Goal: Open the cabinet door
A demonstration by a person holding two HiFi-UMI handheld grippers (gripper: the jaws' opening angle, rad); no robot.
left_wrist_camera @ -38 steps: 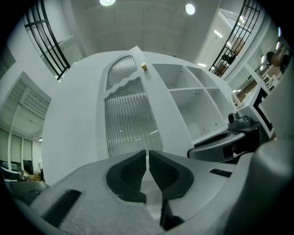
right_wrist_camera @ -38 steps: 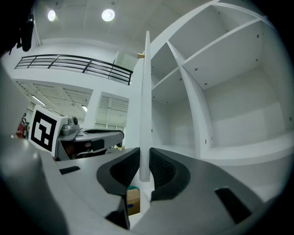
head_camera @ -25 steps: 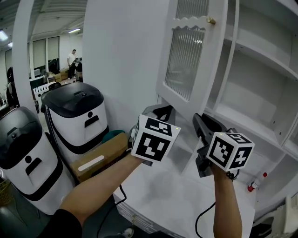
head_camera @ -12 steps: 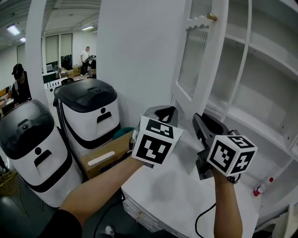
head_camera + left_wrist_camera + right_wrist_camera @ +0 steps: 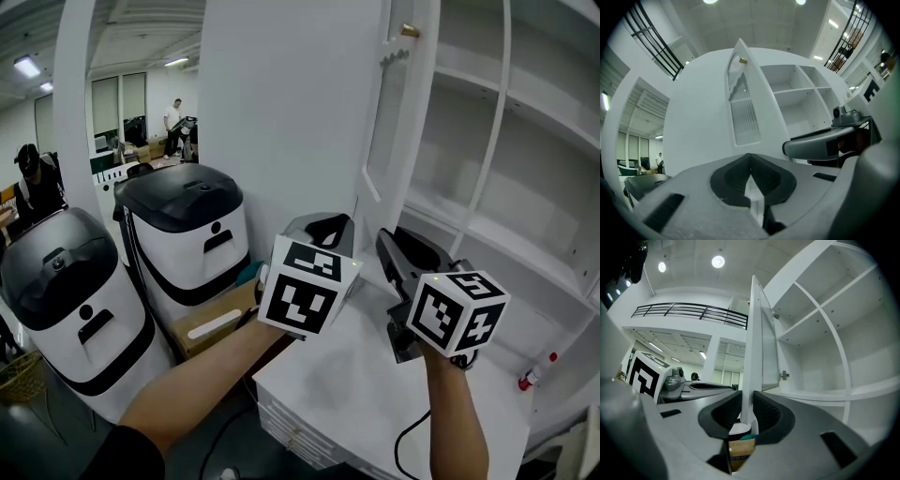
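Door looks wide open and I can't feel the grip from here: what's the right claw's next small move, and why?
Probably draw the right claw back off the door. Its jaws have just been opening with the door's edge between them, and the door stands wide, shelves exposed.

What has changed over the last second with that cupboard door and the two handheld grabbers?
The cabinet door has swung further open, from facing the head view to nearly edge-on. The right gripper has just been opening its jaws, with the door's edge between them. The left gripper stayed shut and empty beside it.
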